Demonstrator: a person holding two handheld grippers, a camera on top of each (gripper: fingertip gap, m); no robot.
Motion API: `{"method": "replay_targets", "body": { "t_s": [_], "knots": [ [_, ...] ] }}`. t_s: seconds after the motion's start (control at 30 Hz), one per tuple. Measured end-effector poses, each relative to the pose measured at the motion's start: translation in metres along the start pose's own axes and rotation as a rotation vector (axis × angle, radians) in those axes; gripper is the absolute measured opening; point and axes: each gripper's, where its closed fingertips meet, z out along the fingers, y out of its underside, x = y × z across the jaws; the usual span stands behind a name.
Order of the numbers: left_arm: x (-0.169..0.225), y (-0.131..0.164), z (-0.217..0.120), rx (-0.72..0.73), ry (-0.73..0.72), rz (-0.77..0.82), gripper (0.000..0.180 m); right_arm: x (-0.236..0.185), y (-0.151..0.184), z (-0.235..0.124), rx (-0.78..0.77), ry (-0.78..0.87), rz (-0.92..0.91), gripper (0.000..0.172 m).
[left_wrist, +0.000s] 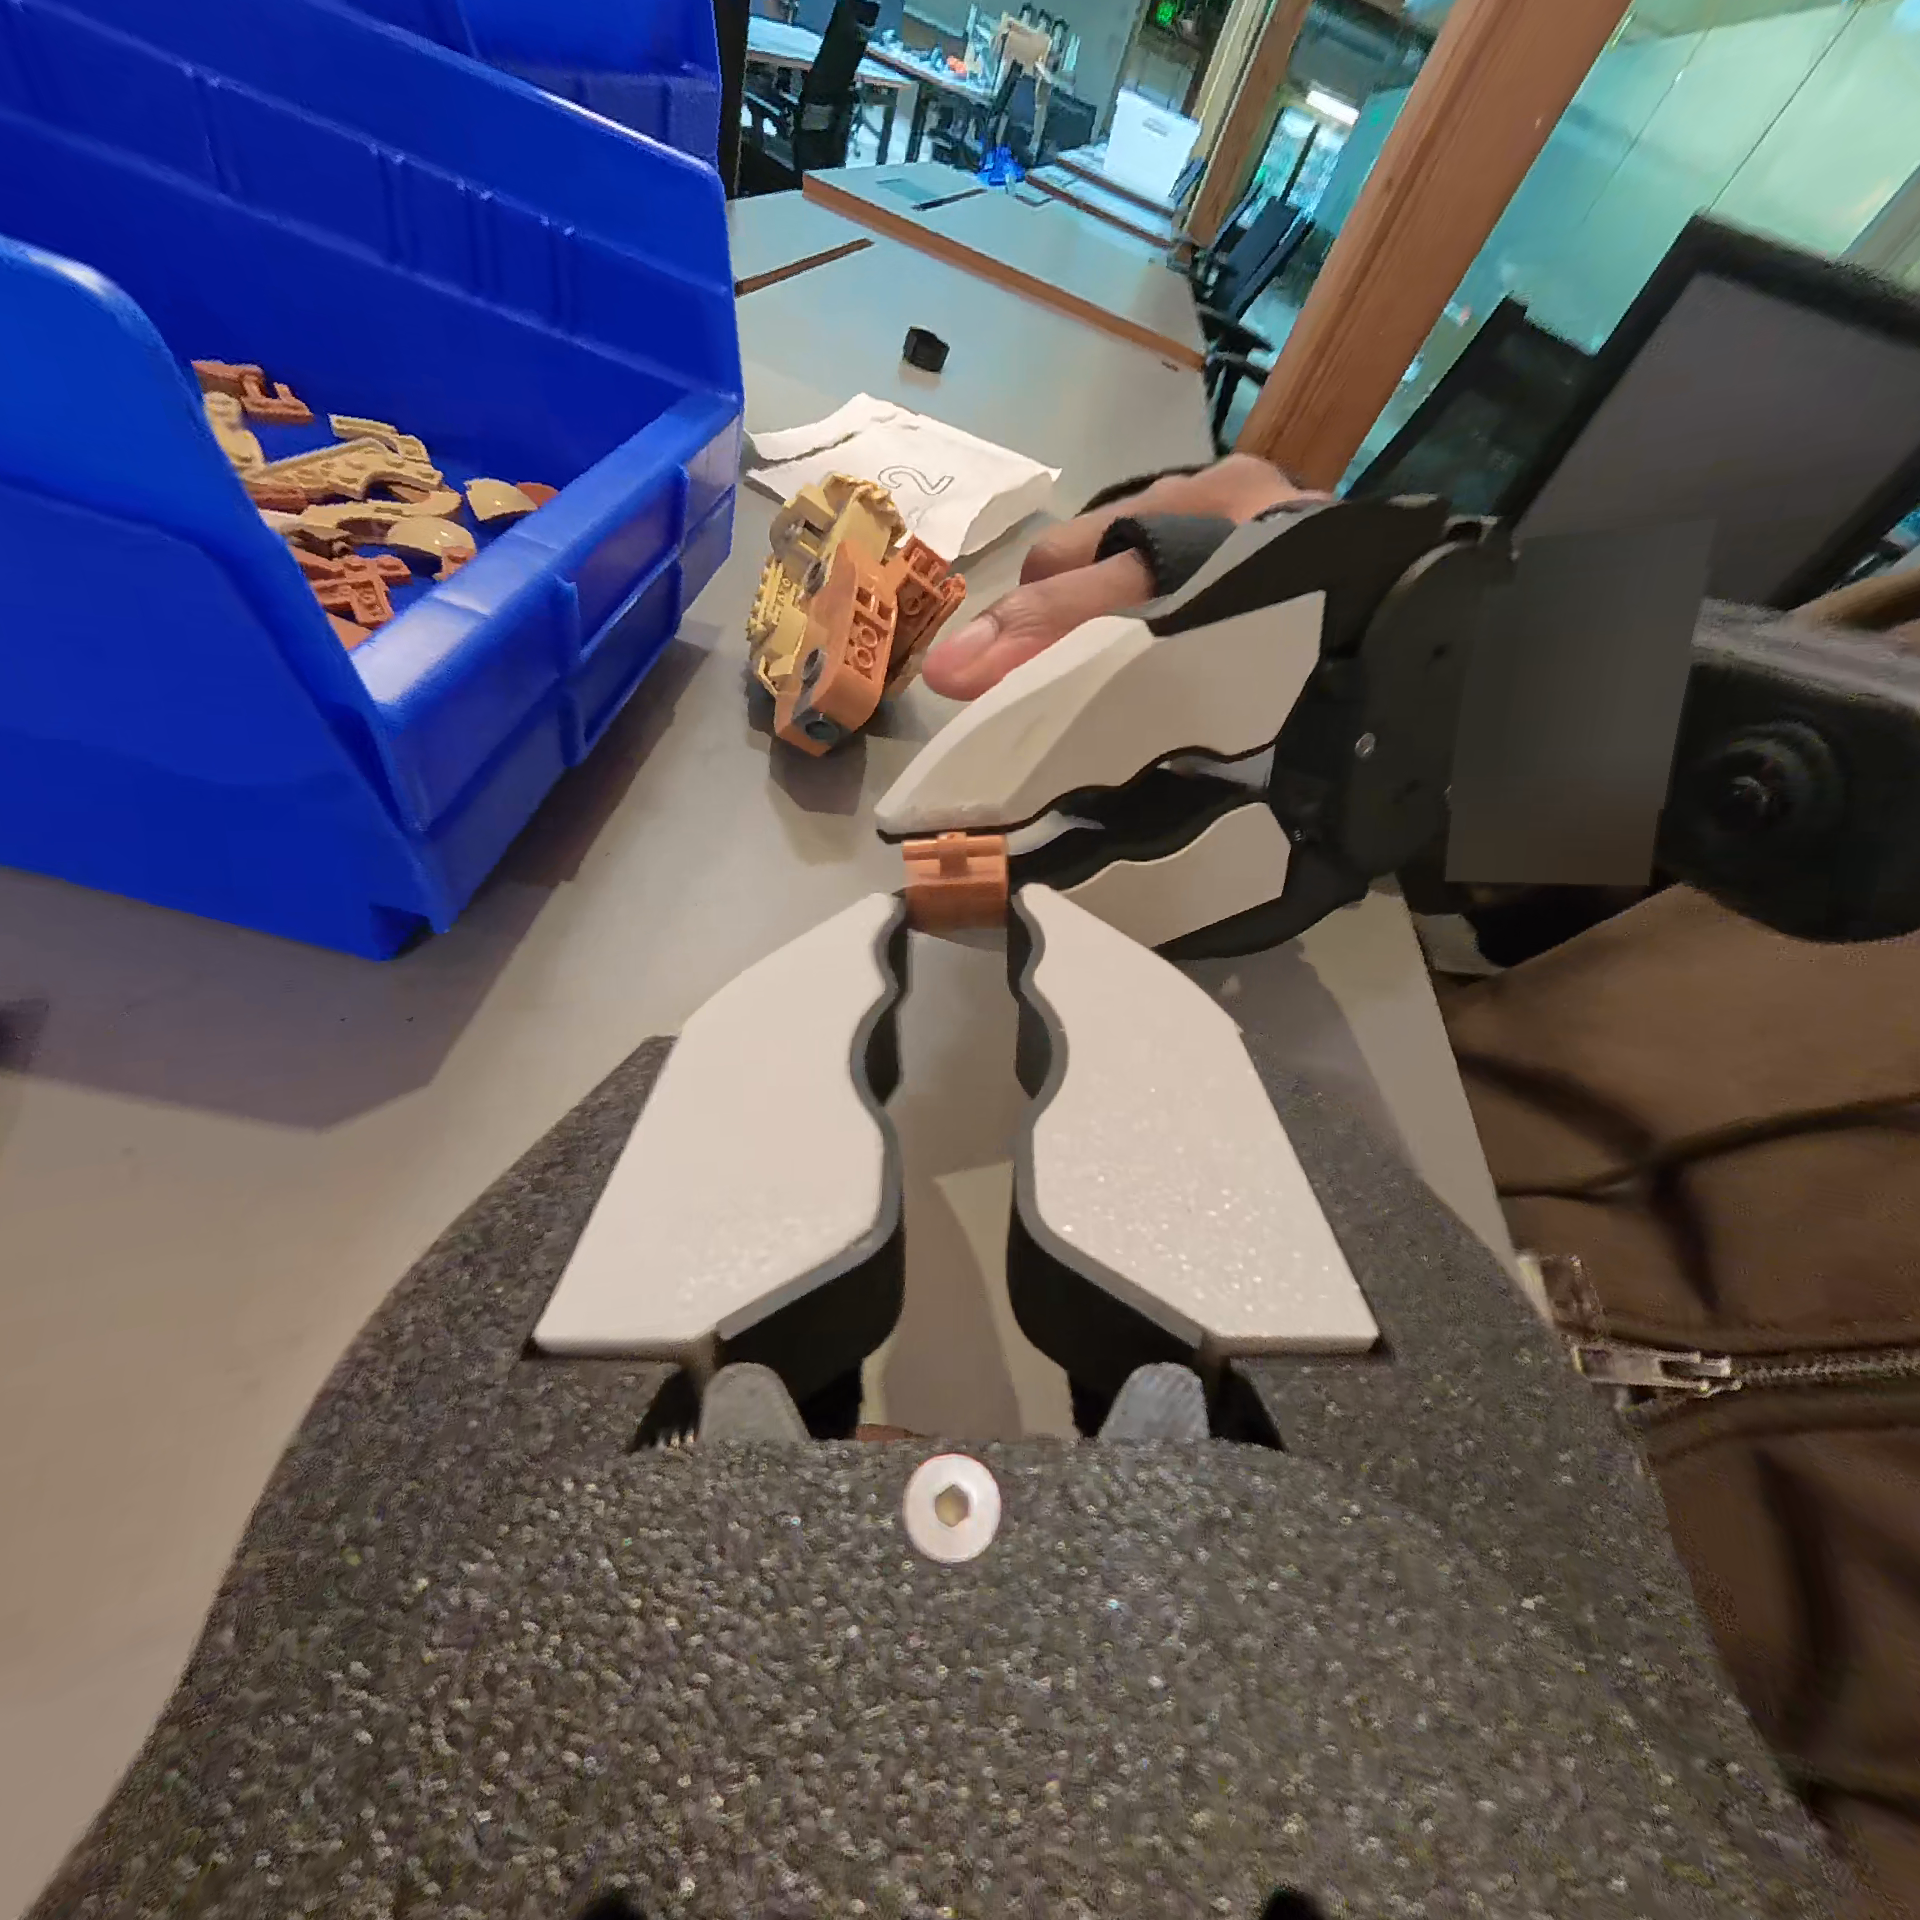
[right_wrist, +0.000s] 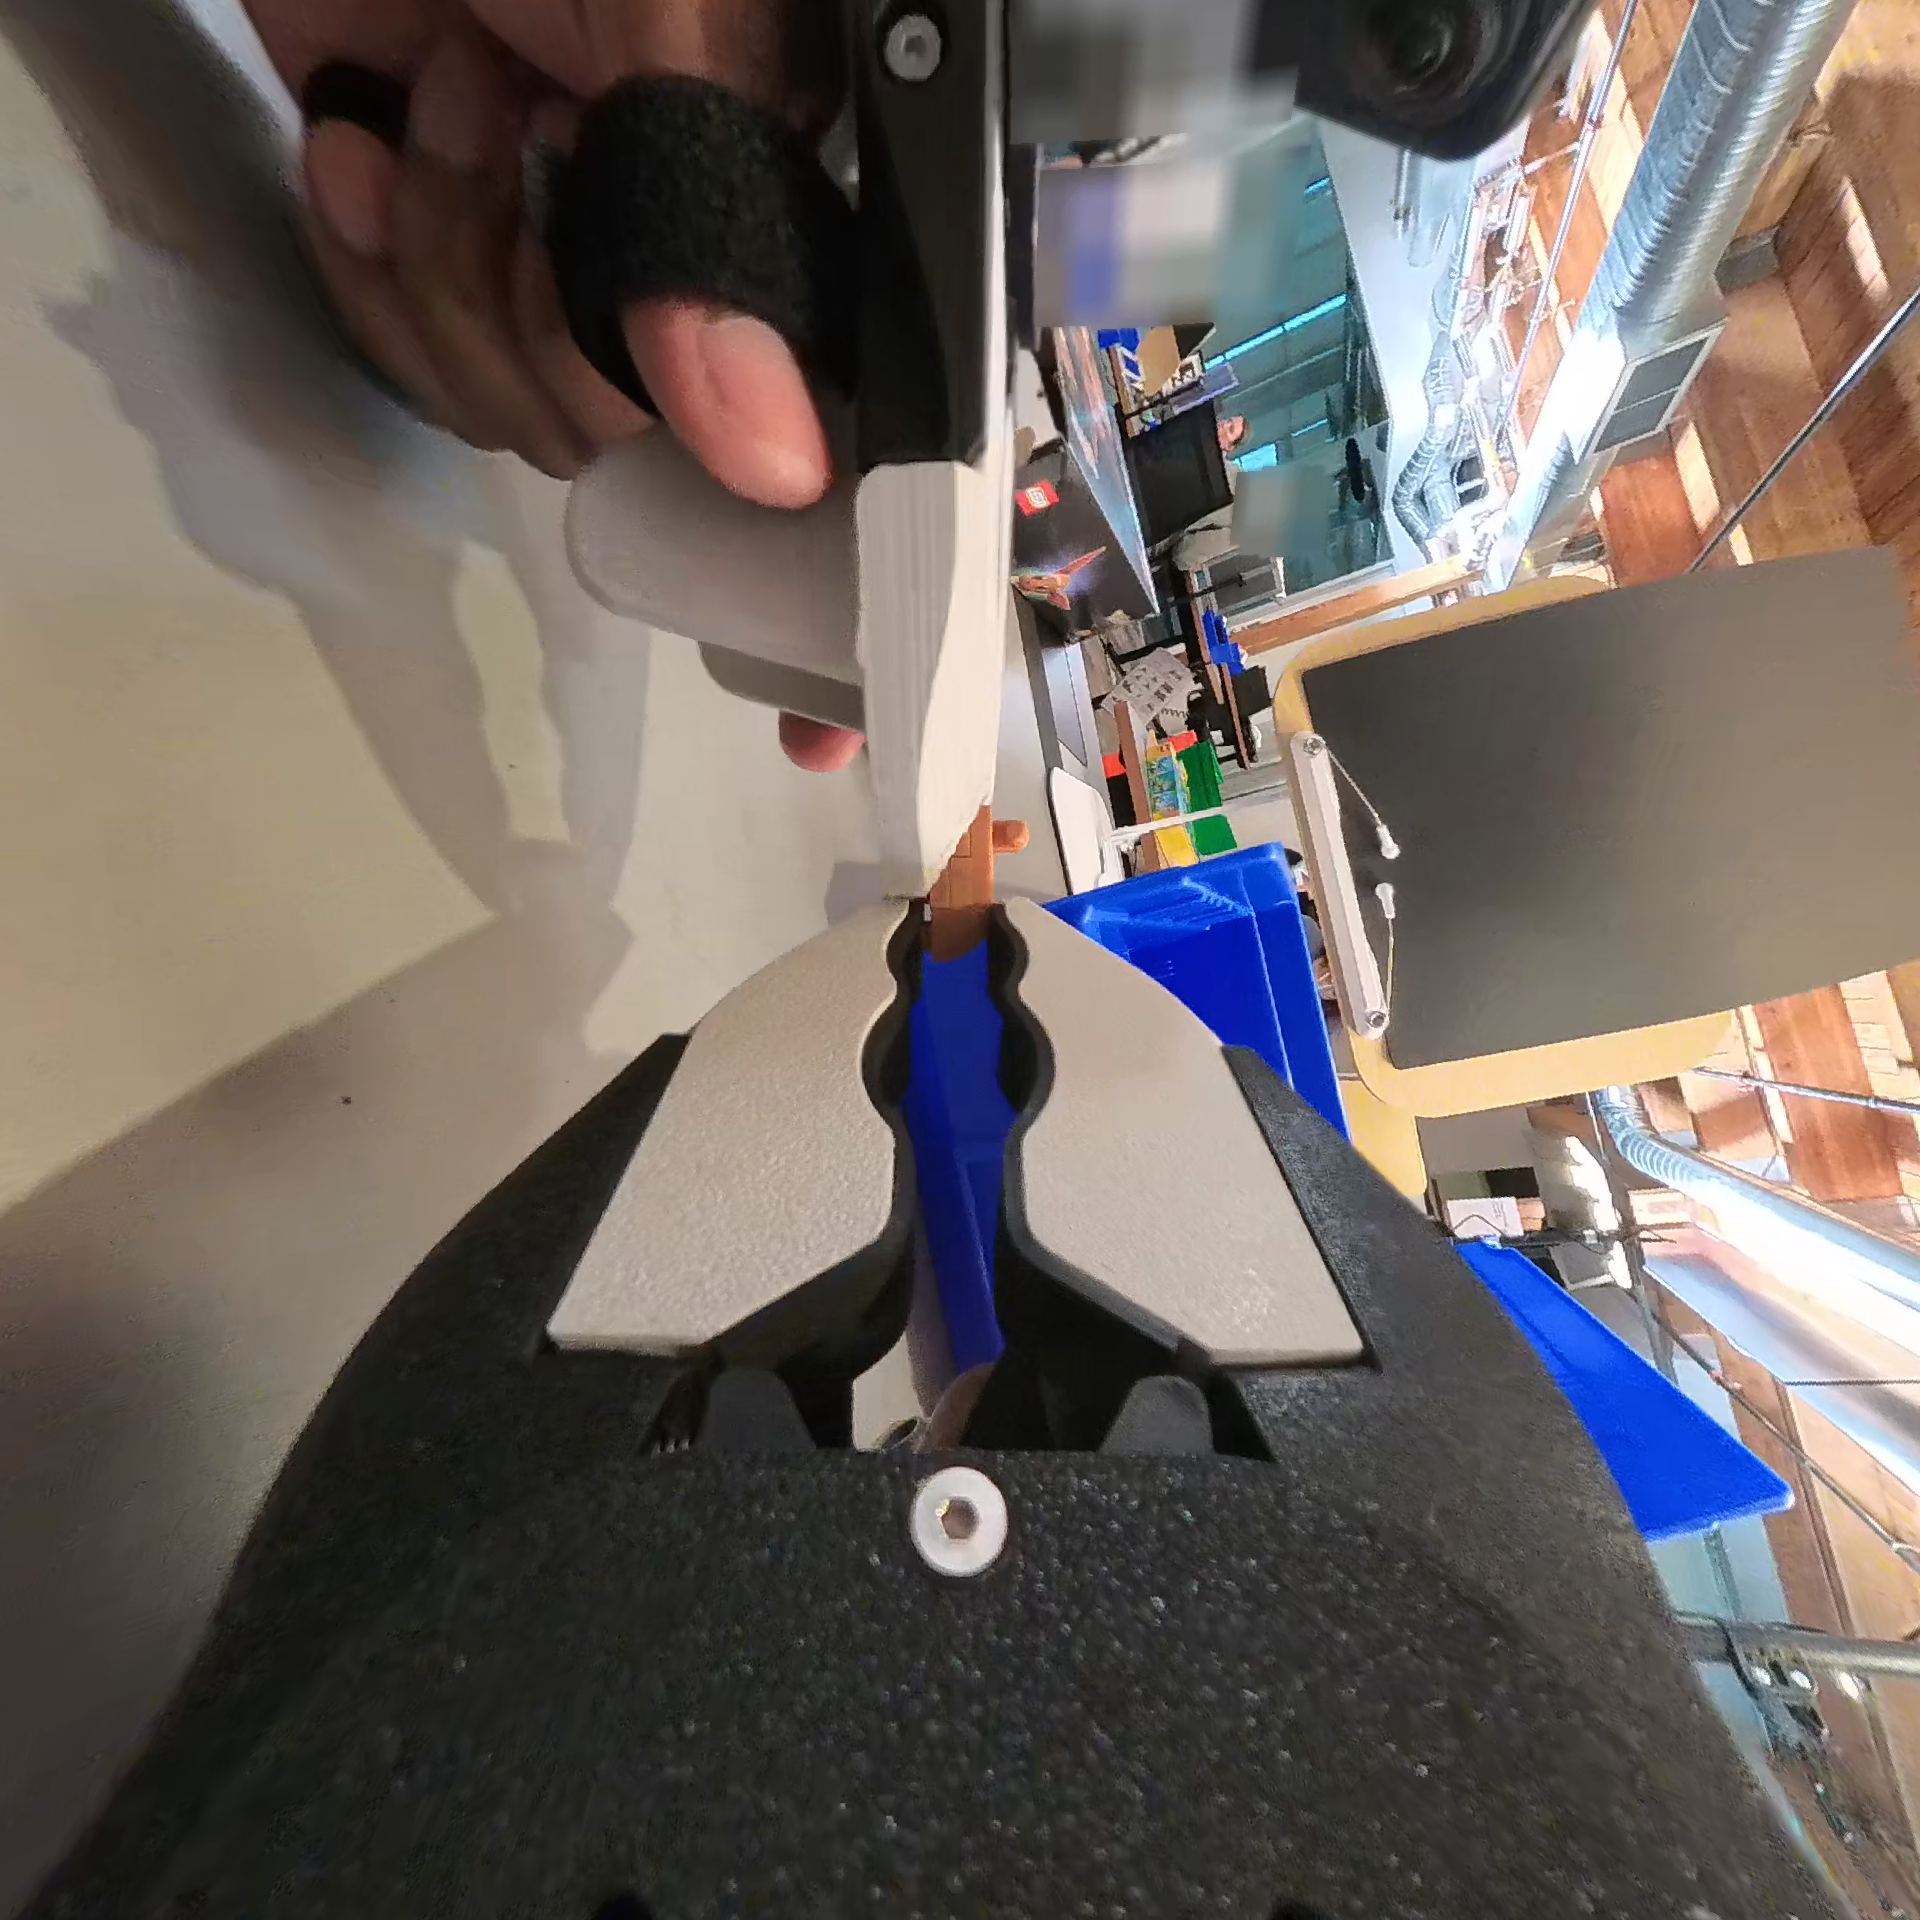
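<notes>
A small orange-brown brick piece (left_wrist: 954, 883) is gripped from two sides just above the grey table (left_wrist: 312, 1091). My left gripper (left_wrist: 956, 909) is shut on it, a pad pressed to each side. My right gripper comes in from the right; its upper finger (left_wrist: 1091, 707) lies over the piece's top and its lower finger (left_wrist: 1153, 883) sits under it. In the right wrist view my right gripper (right_wrist: 961, 914) is shut on the same piece (right_wrist: 961, 894), which pokes out past the tips. The left gripper's finger (right_wrist: 930, 727) comes down on it from above, held by a hand (right_wrist: 727, 405).
A blue bin (left_wrist: 520, 644) at the left holds several tan and brown pieces (left_wrist: 364, 499). A partly built tan and brown model (left_wrist: 831, 623) lies beyond the grippers, by a white paper (left_wrist: 966, 488). A brown jacket (left_wrist: 1714, 1247) is at the right. The bin also shows in the right wrist view (right_wrist: 1226, 956). Both grippers' tips are close together, under 4 cm apart.
</notes>
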Motion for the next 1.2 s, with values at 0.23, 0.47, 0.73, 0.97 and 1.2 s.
{"method": "replay_targets", "body": {
  "t_s": [0.23,0.47,0.73,0.97,1.2],
  "knots": [
    [0.004,0.007,-0.002,-0.122,-0.074,0.276,0.017,-0.009,-0.003,-0.004,0.031,-0.096,-0.053,0.014],
    [0.004,0.022,0.001,-0.243,-0.098,0.421,0.017,-0.026,0.0,-0.007,0.033,-0.229,-0.07,0.016],
    [0.006,0.025,0.0,-0.284,-0.101,0.529,0.017,-0.028,-0.003,-0.01,0.07,-0.298,0.0,0.017],
    [0.006,0.028,0.0,-0.32,-0.133,0.626,0.018,-0.032,-0.003,-0.01,0.078,-0.34,0.057,0.017],
    [0.005,0.03,0.002,-0.348,-0.157,0.69,0.018,-0.036,0.0,-0.01,0.08,-0.394,0.124,0.017]
  ]
}}
